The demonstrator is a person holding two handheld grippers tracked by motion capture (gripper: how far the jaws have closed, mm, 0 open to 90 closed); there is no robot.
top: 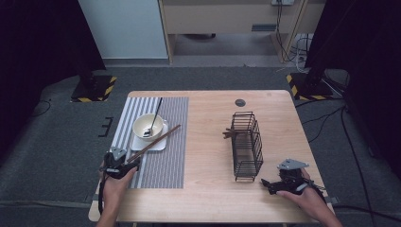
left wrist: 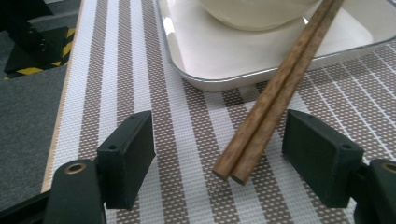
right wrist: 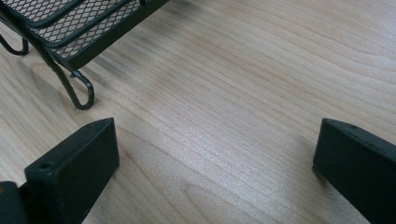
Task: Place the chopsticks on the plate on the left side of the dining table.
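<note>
2 slim wooden chopsticks [left wrist: 275, 95] lie across woven striped placemat [left wrist: 140, 70].

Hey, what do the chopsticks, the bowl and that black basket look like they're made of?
Chopsticks: likely dark wood, matte, grain visible. Bowl: cream, glossy, probably ceramic, though possibly plastic. Basket: thin black wire with a mesh bottom, apparently painted metal.

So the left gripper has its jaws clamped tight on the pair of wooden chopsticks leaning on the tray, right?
Not clamped. In the left gripper view the left gripper has open jaws: the chopsticks lie between them, clear of both pads. They do lean on the tray.
</note>
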